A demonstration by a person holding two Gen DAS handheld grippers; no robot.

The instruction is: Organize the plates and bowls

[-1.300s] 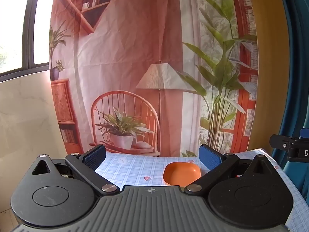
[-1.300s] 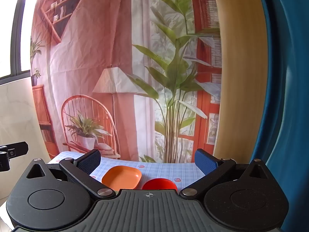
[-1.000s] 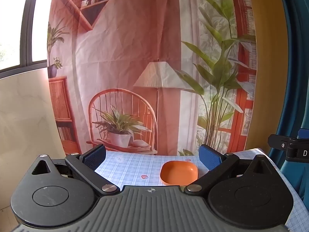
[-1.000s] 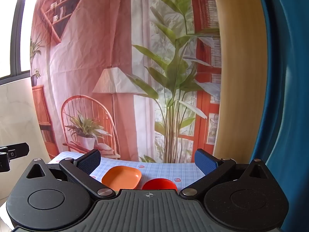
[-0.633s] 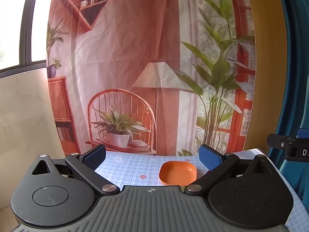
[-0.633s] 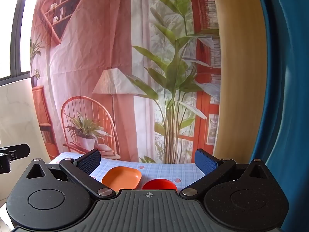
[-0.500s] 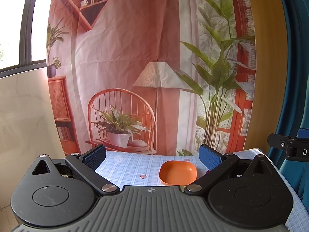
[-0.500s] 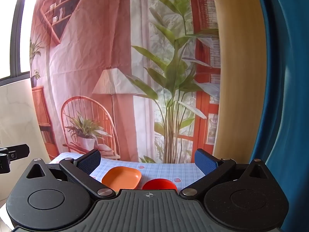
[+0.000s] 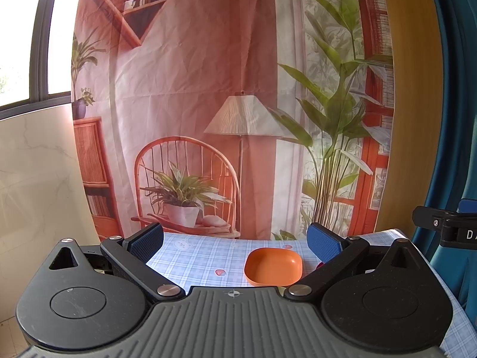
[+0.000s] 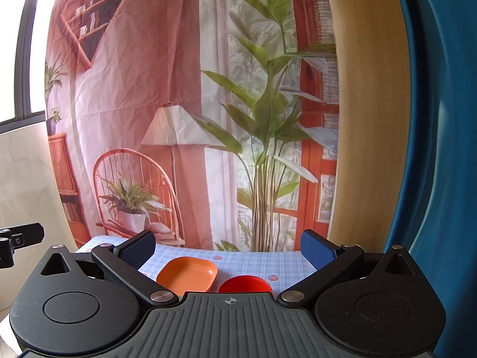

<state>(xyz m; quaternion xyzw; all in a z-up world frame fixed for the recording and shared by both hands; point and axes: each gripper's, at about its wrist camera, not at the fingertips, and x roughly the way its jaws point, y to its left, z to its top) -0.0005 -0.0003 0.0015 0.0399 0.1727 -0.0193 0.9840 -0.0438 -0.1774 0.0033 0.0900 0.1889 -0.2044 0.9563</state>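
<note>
An orange square bowl (image 9: pixel 273 266) rests on the blue checked tablecloth (image 9: pixel 196 261). It lies ahead of my left gripper (image 9: pixel 235 237), toward the right finger, and the jaws stand wide open with nothing between them. In the right wrist view the same orange bowl (image 10: pixel 187 273) sits left of a red round bowl (image 10: pixel 246 284), whose near side is hidden by the gripper body. My right gripper (image 10: pixel 228 246) is open and empty, held above and short of both bowls. A sliver of red shows beside the left gripper's right finger (image 9: pixel 323 242).
A printed backdrop (image 9: pixel 208 104) of a chair, lamp and plants hangs right behind the table's far edge. A wooden panel (image 10: pixel 366 119) and a blue curtain (image 10: pixel 441 149) stand at the right. The other gripper's tip (image 9: pixel 444 223) shows at the right edge.
The left view has shifted a little: the orange bowl sits slightly lower and further left between the fingers. The right view is nearly unchanged. Both grippers stay open.
</note>
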